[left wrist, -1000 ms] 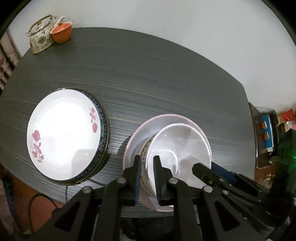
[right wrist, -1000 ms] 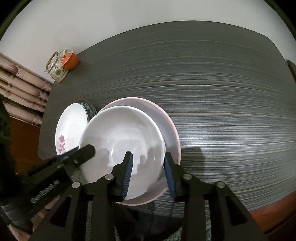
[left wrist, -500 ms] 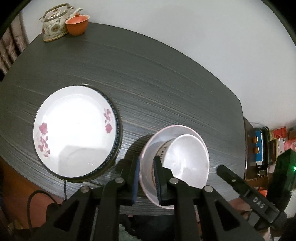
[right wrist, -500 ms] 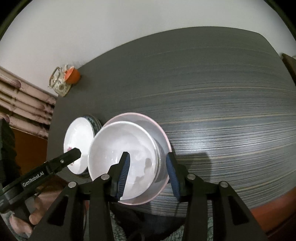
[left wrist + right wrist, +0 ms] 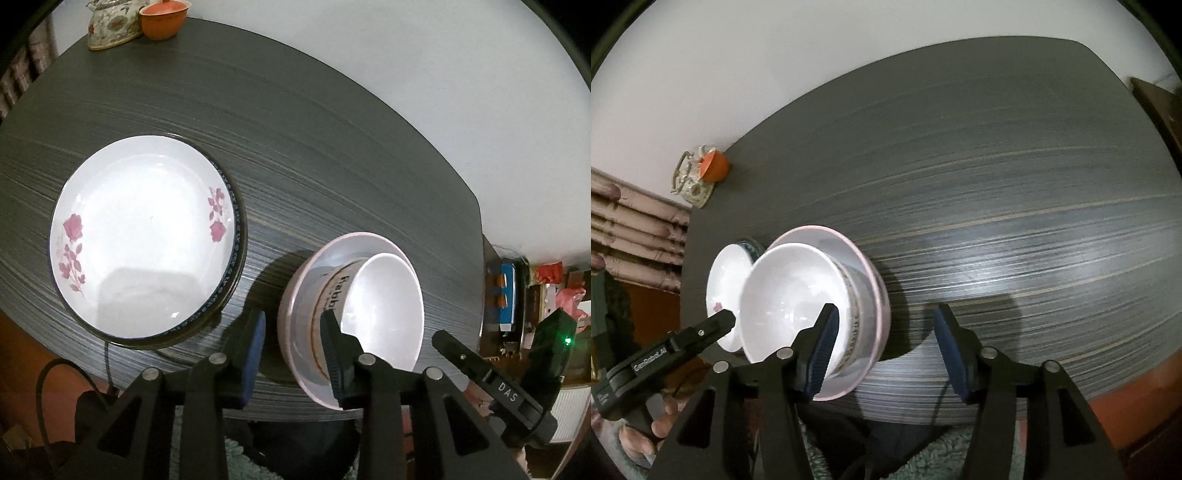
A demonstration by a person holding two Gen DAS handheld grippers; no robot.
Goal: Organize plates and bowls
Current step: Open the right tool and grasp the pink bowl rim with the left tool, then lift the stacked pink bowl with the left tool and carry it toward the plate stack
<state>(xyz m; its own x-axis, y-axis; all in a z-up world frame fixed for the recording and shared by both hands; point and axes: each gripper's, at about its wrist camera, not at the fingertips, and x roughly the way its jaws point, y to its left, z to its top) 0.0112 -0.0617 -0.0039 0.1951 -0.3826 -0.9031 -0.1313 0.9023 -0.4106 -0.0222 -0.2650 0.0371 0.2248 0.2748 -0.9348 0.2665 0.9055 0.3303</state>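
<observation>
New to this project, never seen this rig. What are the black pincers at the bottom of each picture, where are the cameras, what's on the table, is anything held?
No robot here: a person holds hand-held tongs in each hand, each with a fisheye camera looking along its two fingers. One picture is from the left tongs, the other from the right tongs; each view also catches the other tool at its edge.

On the dark grey streaked table sit a white plate with pink flowers stacked on a dark-rimmed plate, a white bowl with lettering on its side resting in a pale pink shallow bowl, and at the far corner a floral teapot beside an orange cup.

Nothing is held. Both tongs have just been opening; their fingers straddle the bowl rims but the pads no longer press.
</observation>
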